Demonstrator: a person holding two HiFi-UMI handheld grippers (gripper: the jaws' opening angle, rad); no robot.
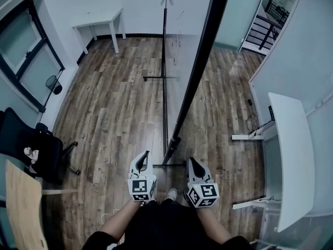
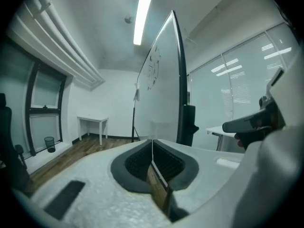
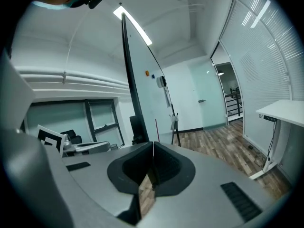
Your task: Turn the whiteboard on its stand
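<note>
The whiteboard [image 1: 200,61] stands on its stand [image 1: 165,103] in the middle of the wooden floor, straight ahead of the person and seen nearly edge-on. Its long dark frame edge runs away from the person and upward, so its long axis points along the line of sight, not across it.

The near end of that edge comes down between the two tools. The left hand-held gripper [image 1: 144,156] is just to its left and the right hand-held gripper [image 1: 191,162] just to its right, both apart from the board and near the stand's closest foot.

In the left gripper view the jaws of the left hand-held gripper [image 2: 152,144] are pressed together with nothing between them. Ahead of it is the board's [image 2: 164,80] face with faint marks. The right hand-held gripper [image 3: 153,146] is likewise closed and empty, and looks along the board's [image 3: 142,94] other face (a couple of small magnets sit on it).

Neither hand looks clearly nearer, since the frame edge lies about midway between them. Any turn would probably begin at this near edge, with one hand on each face. Both sets of jaws would have to spread first.

A white table [image 1: 101,22] stands well clear at the far wall.
</note>
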